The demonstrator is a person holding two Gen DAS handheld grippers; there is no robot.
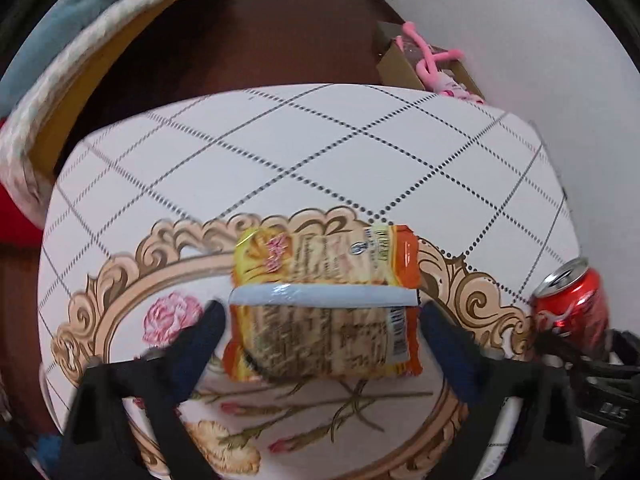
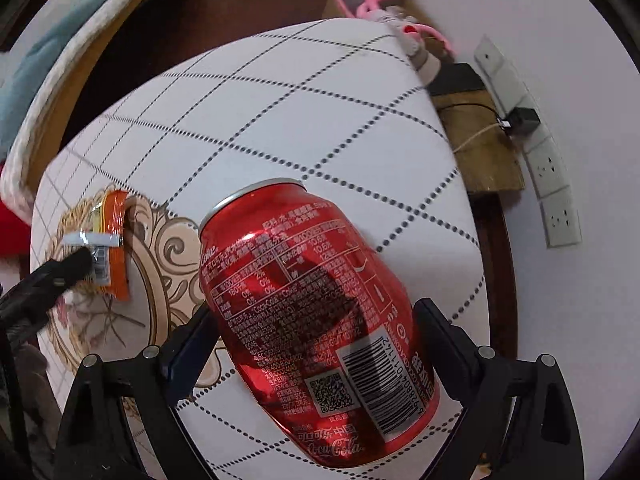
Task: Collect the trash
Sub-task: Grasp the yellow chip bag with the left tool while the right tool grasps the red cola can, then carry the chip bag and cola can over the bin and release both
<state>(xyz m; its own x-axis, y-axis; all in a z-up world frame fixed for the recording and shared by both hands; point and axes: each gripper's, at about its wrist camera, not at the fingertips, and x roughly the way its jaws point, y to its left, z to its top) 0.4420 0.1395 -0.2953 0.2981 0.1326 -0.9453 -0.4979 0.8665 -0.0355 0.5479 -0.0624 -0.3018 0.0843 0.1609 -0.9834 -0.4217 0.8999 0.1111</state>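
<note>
Left gripper (image 1: 322, 320): we see matte black angular arms, dark blue pads on the fingers (image 1: 200, 340) | Right gripper (image 2: 316, 320): our view shows the same black frame, blue-faced fingers (image 2: 188, 344), four round silver screws at the joints.

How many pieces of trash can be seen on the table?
2. The snack wrapper lies between the left claw fingers. The red can stands tilted between the right claw fingers. Others may lie outside the views.
</note>
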